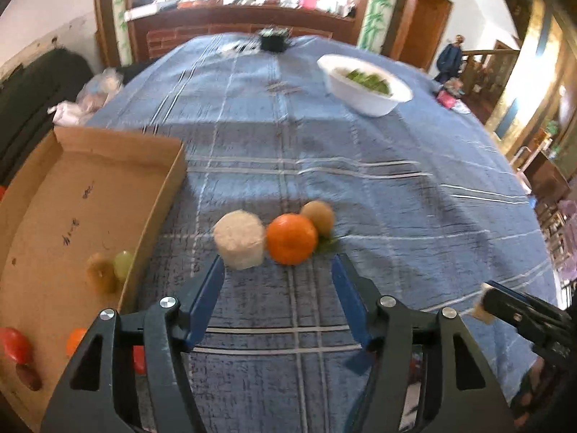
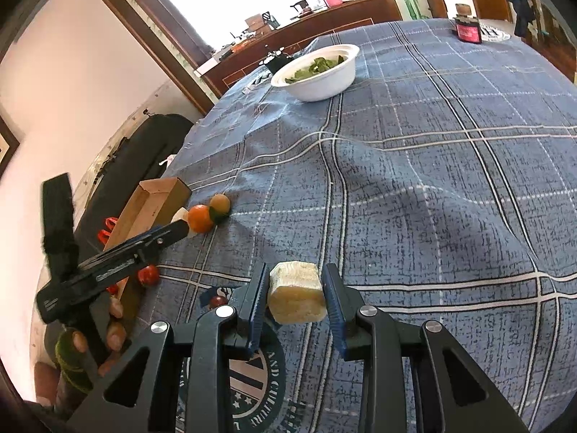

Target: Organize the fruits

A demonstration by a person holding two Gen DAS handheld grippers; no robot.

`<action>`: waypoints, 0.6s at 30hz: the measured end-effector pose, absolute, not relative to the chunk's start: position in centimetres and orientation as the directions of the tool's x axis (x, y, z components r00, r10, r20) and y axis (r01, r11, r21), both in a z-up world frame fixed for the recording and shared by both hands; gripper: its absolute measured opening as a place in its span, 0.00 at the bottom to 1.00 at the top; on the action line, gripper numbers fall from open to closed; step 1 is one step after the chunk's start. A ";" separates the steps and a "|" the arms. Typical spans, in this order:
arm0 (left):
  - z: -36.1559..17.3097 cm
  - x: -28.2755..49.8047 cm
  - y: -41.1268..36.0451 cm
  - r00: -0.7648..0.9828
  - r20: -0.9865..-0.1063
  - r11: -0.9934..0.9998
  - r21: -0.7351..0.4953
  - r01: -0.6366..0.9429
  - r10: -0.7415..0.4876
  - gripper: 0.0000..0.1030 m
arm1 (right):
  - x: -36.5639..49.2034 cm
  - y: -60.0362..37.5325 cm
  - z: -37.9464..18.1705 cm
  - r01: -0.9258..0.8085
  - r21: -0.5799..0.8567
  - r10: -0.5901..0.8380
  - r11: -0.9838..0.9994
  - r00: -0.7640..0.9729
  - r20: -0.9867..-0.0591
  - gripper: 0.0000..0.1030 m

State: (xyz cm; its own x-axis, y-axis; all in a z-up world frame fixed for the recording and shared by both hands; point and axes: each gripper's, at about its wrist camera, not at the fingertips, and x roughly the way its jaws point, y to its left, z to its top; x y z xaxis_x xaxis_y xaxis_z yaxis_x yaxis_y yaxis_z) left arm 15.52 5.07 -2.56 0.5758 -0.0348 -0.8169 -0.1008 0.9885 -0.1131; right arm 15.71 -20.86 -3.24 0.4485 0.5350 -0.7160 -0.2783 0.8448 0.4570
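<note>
L gripper (image 1: 277,270) spread wide, nothing between the jaws; it hangs just short of the orange (image 1: 291,239). Pale chunk (image 1: 239,239) touches the orange on one side, brown fruit (image 1: 318,217) close behind on the other. All three sit on the blue cloth (image 1: 396,198), beside the cardboard tray (image 1: 158,213), not in it. Tray already has several fruits, e.g. a green one (image 1: 123,262).

R gripper (image 2: 295,297) pinches a pale block (image 2: 295,297), held above the cloth.

Risks, as I judge:
- Cluster too tight: one finger may nudge the pale chunk or the brown fruit when closing on the orange.
- Orange round, may roll off the pads.
- Cloth wrinkled, so fruit could wander.
- R block: grip looks shallow, may slip.
</note>
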 end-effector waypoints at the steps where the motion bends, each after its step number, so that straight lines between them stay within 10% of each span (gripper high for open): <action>1: -3.0 15.9 5.3 0.569 -0.822 0.986 -0.119 -0.115 -0.033 0.59 | 15.7 -21.0 -3.3 -0.279 0.458 0.536 0.844 0.446 -0.717 0.30; 11: -4.0 17.6 5.8 0.577 -0.814 0.974 -0.179 -0.139 -0.067 0.56 | 15.3 -22.1 -3.4 -0.289 0.461 0.544 0.839 0.433 -0.719 0.31; 14: -4.0 17.0 4.8 0.561 -0.817 0.975 -0.213 -0.070 -0.138 0.00 | 15.3 -22.4 -3.1 -0.289 0.463 0.546 0.838 0.440 -0.712 0.30; 18: -4.0 16.1 3.9 0.552 -0.822 0.979 -0.198 -0.051 -0.137 0.00 | 15.0 -22.4 -3.1 -0.287 0.464 0.546 0.838 0.441 -0.712 0.30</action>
State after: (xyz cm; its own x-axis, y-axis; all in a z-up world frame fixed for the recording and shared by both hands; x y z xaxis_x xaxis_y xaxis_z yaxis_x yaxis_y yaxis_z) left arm 16.06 3.95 -4.01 0.5522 -0.1373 -0.8223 -0.0510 0.9789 -0.1977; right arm 15.02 -22.38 -3.07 0.4411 0.5459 -0.7123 -0.2872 0.8378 0.4643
